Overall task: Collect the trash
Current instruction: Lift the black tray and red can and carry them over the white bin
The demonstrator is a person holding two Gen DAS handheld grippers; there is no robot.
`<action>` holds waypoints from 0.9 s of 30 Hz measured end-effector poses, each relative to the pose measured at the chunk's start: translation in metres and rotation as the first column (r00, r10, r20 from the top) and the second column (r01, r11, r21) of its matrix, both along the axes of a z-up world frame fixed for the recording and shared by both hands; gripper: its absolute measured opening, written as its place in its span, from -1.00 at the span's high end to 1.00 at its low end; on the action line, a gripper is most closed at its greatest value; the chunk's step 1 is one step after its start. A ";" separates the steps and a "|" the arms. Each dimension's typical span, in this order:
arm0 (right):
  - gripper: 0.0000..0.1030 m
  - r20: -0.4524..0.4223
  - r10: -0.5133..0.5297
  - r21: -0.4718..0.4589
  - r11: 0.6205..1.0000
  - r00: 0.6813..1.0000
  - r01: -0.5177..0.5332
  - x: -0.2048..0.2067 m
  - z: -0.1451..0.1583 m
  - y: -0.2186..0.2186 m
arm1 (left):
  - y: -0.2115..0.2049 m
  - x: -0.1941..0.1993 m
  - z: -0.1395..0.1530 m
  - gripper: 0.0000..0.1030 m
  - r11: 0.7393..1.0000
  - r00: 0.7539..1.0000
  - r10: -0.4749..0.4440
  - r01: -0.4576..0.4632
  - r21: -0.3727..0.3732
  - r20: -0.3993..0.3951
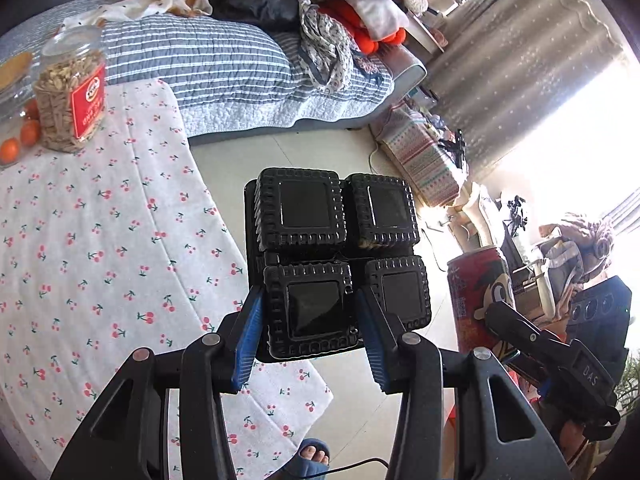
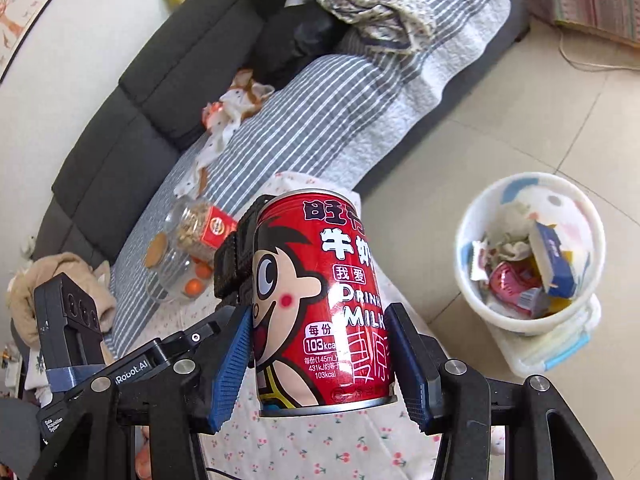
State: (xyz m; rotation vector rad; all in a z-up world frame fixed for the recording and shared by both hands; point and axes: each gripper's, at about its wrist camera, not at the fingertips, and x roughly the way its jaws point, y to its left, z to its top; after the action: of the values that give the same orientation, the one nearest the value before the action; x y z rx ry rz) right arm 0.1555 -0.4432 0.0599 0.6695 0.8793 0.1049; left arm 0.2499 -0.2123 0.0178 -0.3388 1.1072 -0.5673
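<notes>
My left gripper [image 1: 310,338] is shut on a black plastic tray [image 1: 336,248] with square moulded cups, held in the air past the table's edge. My right gripper [image 2: 320,364] is shut on a red milk can [image 2: 320,296], held upright above the table; the can [image 1: 476,300] and right gripper also show at the right of the left wrist view. A white waste bin [image 2: 472,280] with wrappers and a blue carton inside stands on the tiled floor, to the right of the can. The black tray [image 2: 236,252] peeks out behind the can.
The table has a cherry-print cloth [image 1: 100,248]. On it stand a jar of nuts [image 1: 70,92], an empty glass jar and small oranges [image 1: 20,142]. A sofa with a striped quilt [image 1: 224,64] and heaped clothes lies beyond. A person's slippered foot [image 1: 312,458] is on the floor.
</notes>
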 end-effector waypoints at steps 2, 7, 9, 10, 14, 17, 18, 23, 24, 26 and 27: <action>-0.12 -0.026 -0.028 0.010 1.000 0.999 0.028 0.001 -0.010 -0.020 | -0.015 0.005 -0.006 0.06 1.000 1.000 -0.010 0.010 0.003 -0.009; -0.12 -0.075 -0.080 0.010 0.997 0.994 0.081 0.011 -0.030 -0.058 | -0.054 0.015 -0.032 0.06 0.999 0.998 -0.039 0.040 0.021 -0.051; -0.12 -0.117 -0.092 0.005 0.996 0.989 0.093 0.016 -0.043 -0.070 | -0.069 0.018 -0.044 0.06 0.998 0.996 -0.049 0.051 0.023 -0.069; -0.12 -0.141 -0.096 0.004 0.995 0.985 0.098 0.020 -0.050 -0.077 | -0.076 0.020 -0.049 0.06 0.998 0.995 -0.052 0.054 0.024 -0.079; -0.12 -0.227 -0.120 0.004 0.992 0.966 0.124 0.035 -0.077 -0.100 | -0.098 0.027 -0.065 0.06 0.999 0.991 -0.044 0.046 0.010 -0.125; -0.12 -0.289 -0.129 -0.011 0.991 0.949 0.131 0.050 -0.096 -0.114 | -0.102 0.034 -0.071 0.06 1.000 0.991 -0.014 0.016 0.011 -0.130; -0.12 -0.300 -0.129 -0.019 0.991 0.945 0.129 0.056 -0.101 -0.117 | -0.102 0.037 -0.074 0.06 1.000 0.990 -0.007 0.008 0.004 -0.138; -0.13 -0.308 -0.131 -0.038 0.991 0.942 0.125 0.074 -0.115 -0.126 | -0.114 0.046 -0.085 0.06 1.000 0.987 0.001 -0.001 0.000 -0.158; -0.14 -0.308 -0.134 -0.038 0.991 0.942 0.128 0.075 -0.117 -0.128 | -0.117 0.047 -0.086 0.06 1.000 0.987 0.002 -0.002 -0.003 -0.161; -0.20 -0.330 -0.152 -0.056 0.988 0.932 0.142 0.076 -0.121 -0.131 | -0.123 0.047 -0.087 0.06 1.000 0.988 -0.007 0.005 -0.012 -0.153; -0.23 -0.344 -0.169 -0.073 0.985 0.924 0.153 0.076 -0.122 -0.132 | -0.128 0.046 -0.087 0.05 1.000 0.989 -0.016 0.015 -0.010 -0.147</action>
State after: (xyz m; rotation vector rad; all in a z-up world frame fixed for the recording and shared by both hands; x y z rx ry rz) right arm 0.2314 -0.5756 -0.0619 0.7279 1.1600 -0.1883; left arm 0.2963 -0.3405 -0.0696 -0.3852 1.2504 -0.5678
